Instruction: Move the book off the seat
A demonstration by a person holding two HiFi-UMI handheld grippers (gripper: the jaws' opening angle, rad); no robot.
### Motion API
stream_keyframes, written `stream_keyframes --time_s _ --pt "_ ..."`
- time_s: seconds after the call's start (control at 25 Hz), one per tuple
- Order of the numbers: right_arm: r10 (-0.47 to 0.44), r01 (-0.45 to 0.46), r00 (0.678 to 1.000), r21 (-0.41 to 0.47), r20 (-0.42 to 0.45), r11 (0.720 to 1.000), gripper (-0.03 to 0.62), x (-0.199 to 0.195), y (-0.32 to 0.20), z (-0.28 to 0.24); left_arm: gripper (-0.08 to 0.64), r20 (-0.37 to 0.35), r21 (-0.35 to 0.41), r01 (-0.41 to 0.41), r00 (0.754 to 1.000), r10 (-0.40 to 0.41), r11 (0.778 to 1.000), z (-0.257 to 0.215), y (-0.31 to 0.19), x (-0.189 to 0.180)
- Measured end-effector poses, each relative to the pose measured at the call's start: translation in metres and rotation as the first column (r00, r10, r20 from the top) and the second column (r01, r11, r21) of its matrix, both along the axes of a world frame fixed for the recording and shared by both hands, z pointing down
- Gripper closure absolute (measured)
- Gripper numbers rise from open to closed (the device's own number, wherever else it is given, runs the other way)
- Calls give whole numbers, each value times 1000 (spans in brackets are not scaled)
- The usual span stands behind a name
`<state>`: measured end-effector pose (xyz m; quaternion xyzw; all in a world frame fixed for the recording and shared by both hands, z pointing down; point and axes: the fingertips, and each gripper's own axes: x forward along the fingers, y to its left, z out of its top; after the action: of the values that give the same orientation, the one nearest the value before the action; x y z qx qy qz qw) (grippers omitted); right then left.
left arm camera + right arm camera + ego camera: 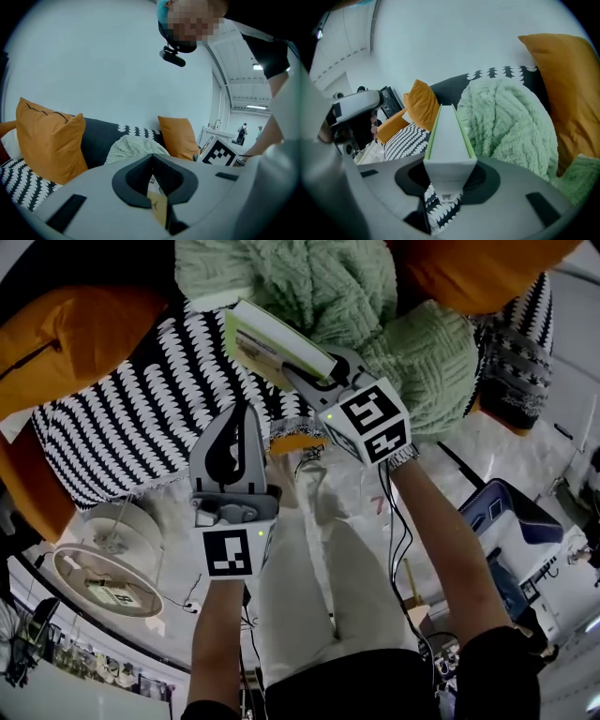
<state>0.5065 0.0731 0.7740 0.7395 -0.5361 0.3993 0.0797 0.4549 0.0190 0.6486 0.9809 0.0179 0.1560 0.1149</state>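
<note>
A thin book [267,338] with a green cover and white pages is tilted above the black-and-white patterned seat [141,418], beside the green blanket. My right gripper [314,381] is shut on its lower end. In the right gripper view the book [449,140] stands edge-on between the jaws of the right gripper [449,173], which press both covers. My left gripper [246,413] hovers over the seat's front edge, below and left of the book. The left gripper [157,187] has its jaws together and grips nothing I can see.
A green knitted blanket [356,296] is heaped at the sofa's back. Orange cushions [66,343] lie left and right [487,268]. On the floor stand a round white side table [103,568] and a blue case [511,521]. The person's legs [319,587] stand close to the sofa.
</note>
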Motion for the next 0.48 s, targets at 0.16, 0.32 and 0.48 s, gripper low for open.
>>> stream_keyframes --time_s 0.16,0.32,0.48 --pt "24 -24 1000 25 11 999 443 -4 6 -19 549 -21 8 23 1000 -22 1000 -16 3 -9" --pt "41 -41 999 49 -5 998 443 -11 17 -43 549 -40 20 42 998 -42 999 -31 12 -24" --pt "61 -60 998 73 -17 996 443 -24 30 -73 549 -54 19 64 997 -63 998 -55 24 -42"
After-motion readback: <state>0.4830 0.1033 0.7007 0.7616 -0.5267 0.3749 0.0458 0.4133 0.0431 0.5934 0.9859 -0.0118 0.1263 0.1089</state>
